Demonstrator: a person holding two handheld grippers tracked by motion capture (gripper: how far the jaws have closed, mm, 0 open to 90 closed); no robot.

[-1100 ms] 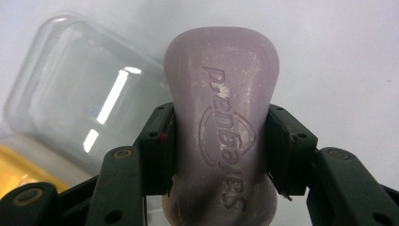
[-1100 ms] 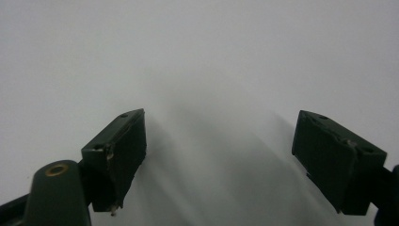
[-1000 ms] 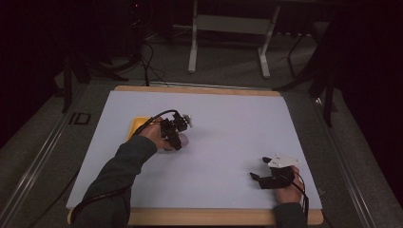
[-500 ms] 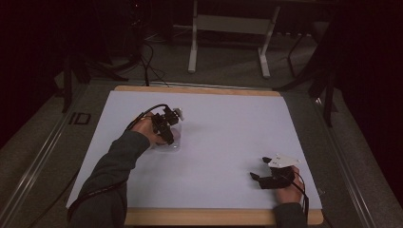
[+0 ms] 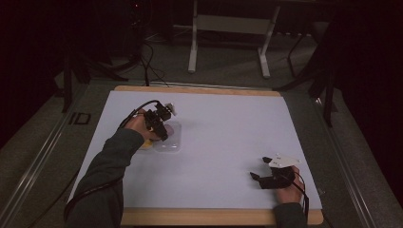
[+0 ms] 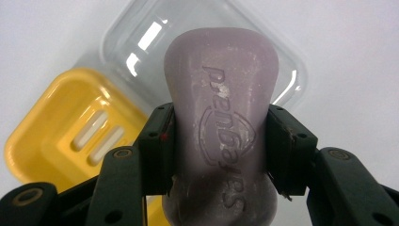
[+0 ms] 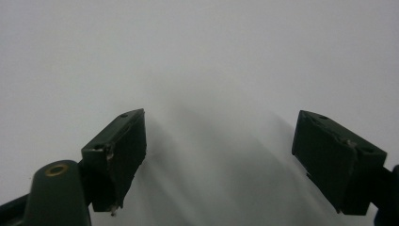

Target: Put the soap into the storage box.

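Note:
A purple soap bar point(image 6: 221, 122) with an embossed brand name stands up between the black jaws of my left gripper point(image 6: 219, 146), which is shut on its sides. Below it on the white table lie a yellow soap dish point(image 6: 61, 136) with two slots and a clear plastic lid point(image 6: 141, 42), side by side. In the high view the left gripper point(image 5: 159, 124) hangs over the yellow dish point(image 5: 146, 145) and the clear lid point(image 5: 172, 140) at the table's left. My right gripper point(image 5: 259, 171) rests near the front right edge, open, with nothing between its jaws point(image 7: 219, 150).
The white sheet point(image 5: 228, 123) covers a wooden board. Cables trail from both grippers. Beyond the far edge a dark floor holds metal stand legs point(image 5: 192, 52) and loose cables.
My left hand has carried the soap a little left and farther away, uncovering the clear lid and hiding most of the yellow dish. The right hand has kept still.

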